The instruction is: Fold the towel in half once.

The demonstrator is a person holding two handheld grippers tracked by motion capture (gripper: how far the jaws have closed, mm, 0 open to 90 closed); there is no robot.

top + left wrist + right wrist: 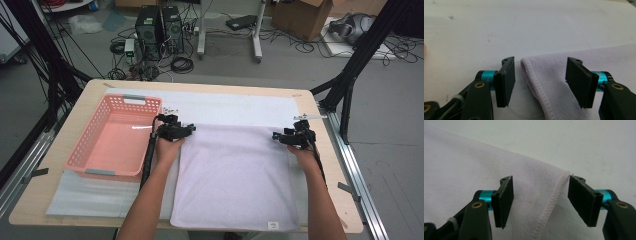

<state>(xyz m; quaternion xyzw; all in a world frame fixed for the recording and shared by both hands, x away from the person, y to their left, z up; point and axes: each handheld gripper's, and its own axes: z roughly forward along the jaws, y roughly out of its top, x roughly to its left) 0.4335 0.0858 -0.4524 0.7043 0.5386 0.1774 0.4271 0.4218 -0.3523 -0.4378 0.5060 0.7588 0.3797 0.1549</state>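
- A lilac towel [235,175] lies flat mid-table, ready for folding.
- Left gripper [175,131], jaws spread, straddles its eleven o'clock corner.
- Right gripper [295,136], also spread, straddles the one o'clock corner.
- Pink basket [85,150] waits at nine o'clock.

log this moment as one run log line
left hand-held gripper: open over far left corner of towel | right hand-held gripper: open over far right corner | basket: left of towel

Grey concrete floor [300,70] strewn with black cables [182,64]; two black computer towers [160,27], brown cardboard box [300,17], white metal stand legs [256,35], light wooden table [330,165].
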